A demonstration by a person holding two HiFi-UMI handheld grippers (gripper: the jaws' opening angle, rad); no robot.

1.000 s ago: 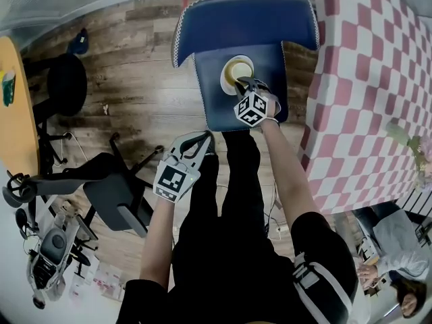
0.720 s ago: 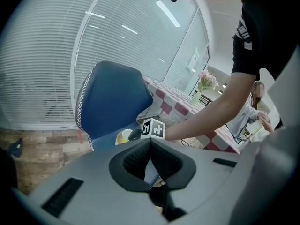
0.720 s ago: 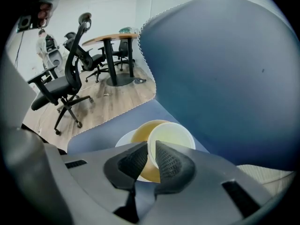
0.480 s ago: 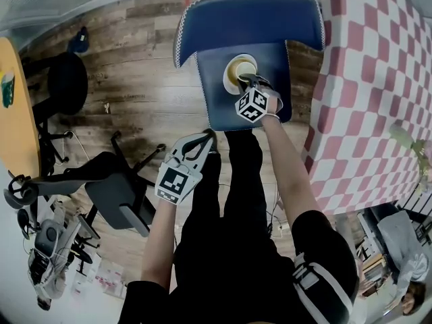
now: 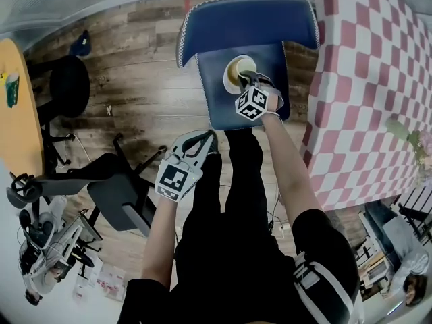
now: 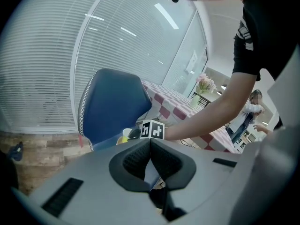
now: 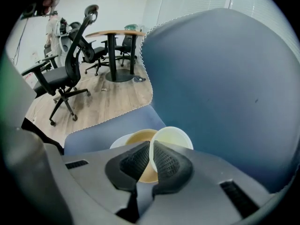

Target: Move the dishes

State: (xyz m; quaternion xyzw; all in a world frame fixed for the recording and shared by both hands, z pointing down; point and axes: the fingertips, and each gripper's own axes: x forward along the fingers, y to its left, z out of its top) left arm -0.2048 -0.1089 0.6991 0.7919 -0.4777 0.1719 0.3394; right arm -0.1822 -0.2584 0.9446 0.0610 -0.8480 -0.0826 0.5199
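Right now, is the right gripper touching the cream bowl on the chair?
Touching. The right gripper view shows the right gripper, jaws just closed further, pinching the cream bowl by its rim.

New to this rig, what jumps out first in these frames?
The right gripper, its jaws just closing, pinches the rim of a pale bowl on the blue chair seat. The left gripper hangs shut and empty by the person's legs. A red-checked tablecloth lies at right.
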